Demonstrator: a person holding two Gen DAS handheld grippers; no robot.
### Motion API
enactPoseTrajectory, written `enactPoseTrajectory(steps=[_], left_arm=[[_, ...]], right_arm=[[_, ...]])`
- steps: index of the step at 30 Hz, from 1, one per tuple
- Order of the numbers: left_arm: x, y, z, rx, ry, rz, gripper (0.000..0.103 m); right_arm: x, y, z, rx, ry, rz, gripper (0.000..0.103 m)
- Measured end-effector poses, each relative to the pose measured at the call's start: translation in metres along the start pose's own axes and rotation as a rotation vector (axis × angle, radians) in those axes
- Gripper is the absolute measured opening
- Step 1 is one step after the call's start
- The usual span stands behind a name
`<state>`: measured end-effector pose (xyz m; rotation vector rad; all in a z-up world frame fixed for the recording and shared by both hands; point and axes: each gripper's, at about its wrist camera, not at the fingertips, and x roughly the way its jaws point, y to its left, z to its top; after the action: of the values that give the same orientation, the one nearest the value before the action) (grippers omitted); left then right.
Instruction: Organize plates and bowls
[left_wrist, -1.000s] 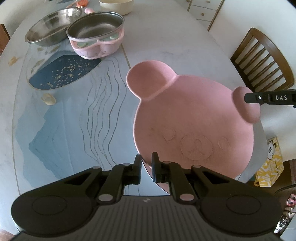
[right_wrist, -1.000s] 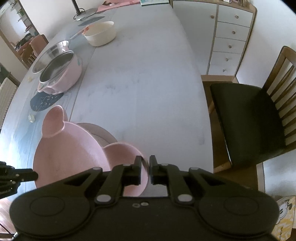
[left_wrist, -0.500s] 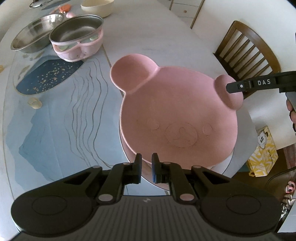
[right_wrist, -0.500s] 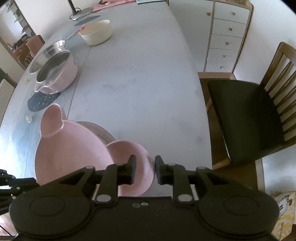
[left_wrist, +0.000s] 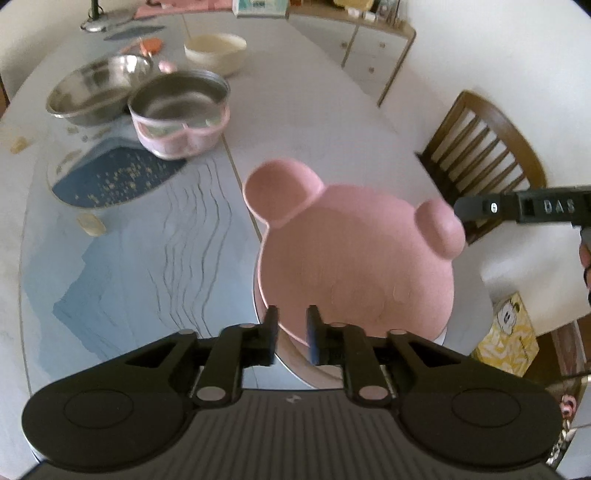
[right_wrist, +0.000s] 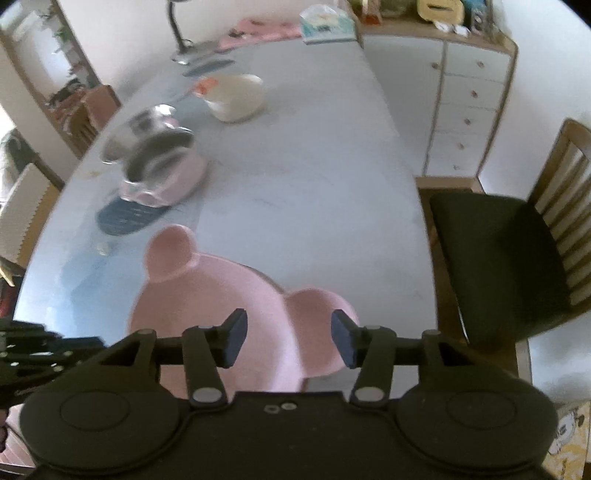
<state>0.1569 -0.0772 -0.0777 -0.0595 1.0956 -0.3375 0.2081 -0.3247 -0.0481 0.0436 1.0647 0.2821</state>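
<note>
A pink bear-shaped plate (left_wrist: 354, 266) lies near the table's right edge, on top of another dish whose rim (left_wrist: 295, 365) shows under it. My left gripper (left_wrist: 292, 321) hovers at the plate's near rim. Its jaws are opening, with the rim in the gap and the pads clear of it. My right gripper (right_wrist: 289, 334) is above the plate's right ear (right_wrist: 317, 317). Its jaws are opening wide and nothing is pressed between them. One of its fingers (left_wrist: 517, 208) shows beside that ear in the left wrist view.
Further back on the table (left_wrist: 314, 110) stand a steel bowl (left_wrist: 96, 88), a pink pot with a steel liner (left_wrist: 181, 110) and a cream bowl (left_wrist: 215, 51). A dark round mat (left_wrist: 110, 177) lies at the left. A wooden chair (right_wrist: 498, 266) stands at the right.
Both grippers were shut on the pink plate, the left on its near rim and the right on its ear. Both have let go, opened and lifted away.
</note>
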Motion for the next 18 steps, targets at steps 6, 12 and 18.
enactPoseTrajectory(steps=[6, 12, 18], left_arm=[[-0.029, 0.009, 0.000, -0.018, -0.112, 0.030, 0.056], [-0.057, 0.029, 0.002, -0.047, -0.190, 0.085, 0.063], [-0.091, 0.055, 0.008, -0.086, -0.290, 0.175, 0.074]], right_arm=[[-0.018, 0.040, 0.003, -0.063, -0.049, 0.058, 0.060], [-0.030, 0.079, 0.011, -0.123, -0.096, 0.106, 0.073], [-0.035, 0.122, 0.027, -0.200, -0.160, 0.134, 0.088]])
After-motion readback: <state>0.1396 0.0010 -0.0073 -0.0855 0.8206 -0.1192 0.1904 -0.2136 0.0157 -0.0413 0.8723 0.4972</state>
